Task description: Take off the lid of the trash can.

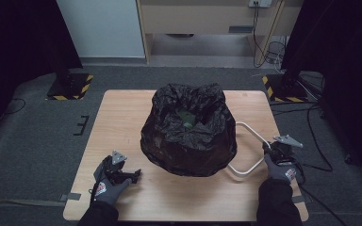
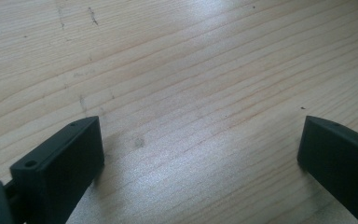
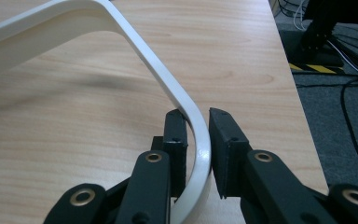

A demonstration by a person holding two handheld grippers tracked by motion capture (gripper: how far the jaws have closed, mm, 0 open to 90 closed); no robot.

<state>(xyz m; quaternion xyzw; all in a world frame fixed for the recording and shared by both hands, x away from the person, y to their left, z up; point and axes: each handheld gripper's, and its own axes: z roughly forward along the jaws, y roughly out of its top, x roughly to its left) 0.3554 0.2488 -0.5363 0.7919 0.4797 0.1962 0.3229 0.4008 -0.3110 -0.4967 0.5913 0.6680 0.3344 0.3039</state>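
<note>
A black plastic bag point(image 1: 188, 134) bulges in the middle of the wooden table point(image 1: 122, 122), its mouth open at the top with something green point(image 1: 187, 117) inside. A white bent handle point(image 1: 252, 131) loops out from under the bag's right side. My right gripper point(image 1: 267, 147) is shut on that loop's outer bend, and in the right gripper view the white handle point(image 3: 144, 51) runs between its two black jaws point(image 3: 196, 114). My left gripper point(image 1: 136, 173) lies near the front left of the table, left of the bag. It is open point(image 2: 200, 135) over bare wood.
The table's right edge point(image 3: 298, 93) runs close beside my right gripper. Beyond it are dark carpet and loose cables point(image 1: 320, 141). Two stand bases with yellow-black stripes point(image 1: 70, 87) point(image 1: 283, 89) sit on the floor behind the table's far corners.
</note>
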